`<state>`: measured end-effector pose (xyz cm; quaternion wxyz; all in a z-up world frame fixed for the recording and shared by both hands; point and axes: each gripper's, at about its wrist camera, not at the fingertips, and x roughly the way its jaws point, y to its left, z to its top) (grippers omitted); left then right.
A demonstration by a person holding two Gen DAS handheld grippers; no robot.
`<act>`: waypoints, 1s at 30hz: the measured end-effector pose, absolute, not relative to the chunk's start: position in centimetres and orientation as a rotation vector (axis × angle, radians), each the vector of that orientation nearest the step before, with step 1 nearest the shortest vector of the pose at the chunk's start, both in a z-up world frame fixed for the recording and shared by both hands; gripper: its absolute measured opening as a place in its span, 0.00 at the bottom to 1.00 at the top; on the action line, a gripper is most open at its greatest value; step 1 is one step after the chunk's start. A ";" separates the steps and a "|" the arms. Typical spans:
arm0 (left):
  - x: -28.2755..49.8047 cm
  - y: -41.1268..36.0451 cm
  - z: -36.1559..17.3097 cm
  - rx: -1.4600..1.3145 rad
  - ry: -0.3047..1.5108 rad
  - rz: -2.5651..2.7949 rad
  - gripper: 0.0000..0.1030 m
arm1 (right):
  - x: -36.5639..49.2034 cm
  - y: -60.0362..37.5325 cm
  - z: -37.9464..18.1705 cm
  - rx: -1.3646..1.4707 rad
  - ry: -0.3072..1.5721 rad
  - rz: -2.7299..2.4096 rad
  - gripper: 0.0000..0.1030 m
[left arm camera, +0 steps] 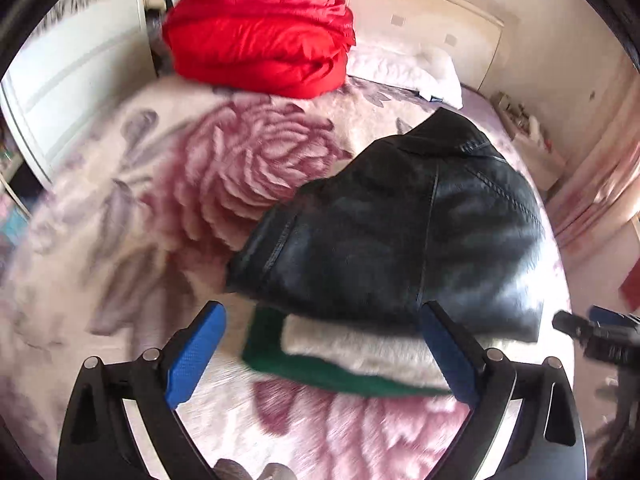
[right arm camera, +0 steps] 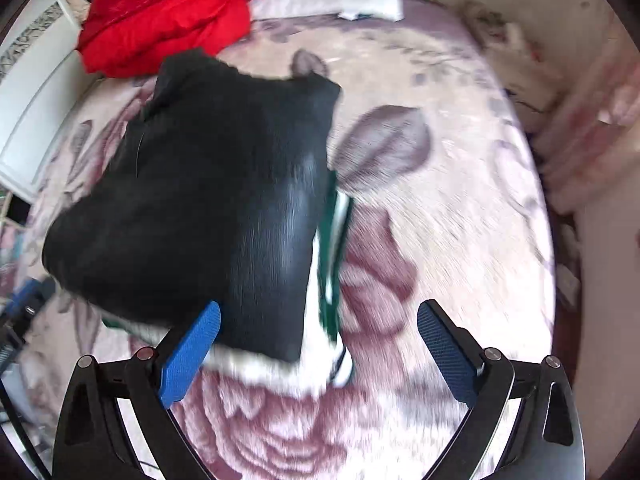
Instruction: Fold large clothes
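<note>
A folded black leather jacket lies on a bed covered by a fluffy pink-and-white rose-patterned blanket, toward the foot edge nearest the cameras. It rests on top of a folded white fleecy garment with green trim, whose edge sticks out from under the jacket on the near side. A bundled shiny red quilt sits at the head end of the bed, well apart from the stack, with a white pillow beside it.

The jacket looks heavy for its bulk, with a smooth, somewhat slippery skin that holds thick rounded folds rather than sharp creases; it would probably spring open if released carelessly. Seams, the collar and the stitched hems seem the surest places to pinch, since a flat panel would likely slide out of the pads. The fleece underneath looks soft, light and grippy.

The left claw stands wide, holding nothing, its blue pads either side of the protruding fleece edge without visibly touching it. The right claw is equally wide and empty; the jacket's near corner lies in front of its left pad, and contact cannot be told through the blur.
</note>
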<state>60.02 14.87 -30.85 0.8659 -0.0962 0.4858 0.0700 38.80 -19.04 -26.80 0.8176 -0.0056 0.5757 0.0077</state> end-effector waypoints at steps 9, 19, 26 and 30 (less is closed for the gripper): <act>51.8 12.7 -19.3 -0.118 0.954 0.150 0.97 | 28.4 -15.7 -17.2 -0.101 1.051 -0.179 0.97; 40.5 10.3 -5.6 -0.102 0.865 0.116 0.97 | 14.7 -16.4 0.0 -0.101 0.887 -0.214 0.97; 33.2 9.4 1.1 -0.089 0.794 0.121 0.97 | 4.2 -16.6 10.2 -0.074 0.796 -0.205 0.97; 29.8 9.2 3.6 -0.083 0.739 0.121 0.97 | -0.7 -16.1 14.0 -0.075 0.742 -0.195 0.97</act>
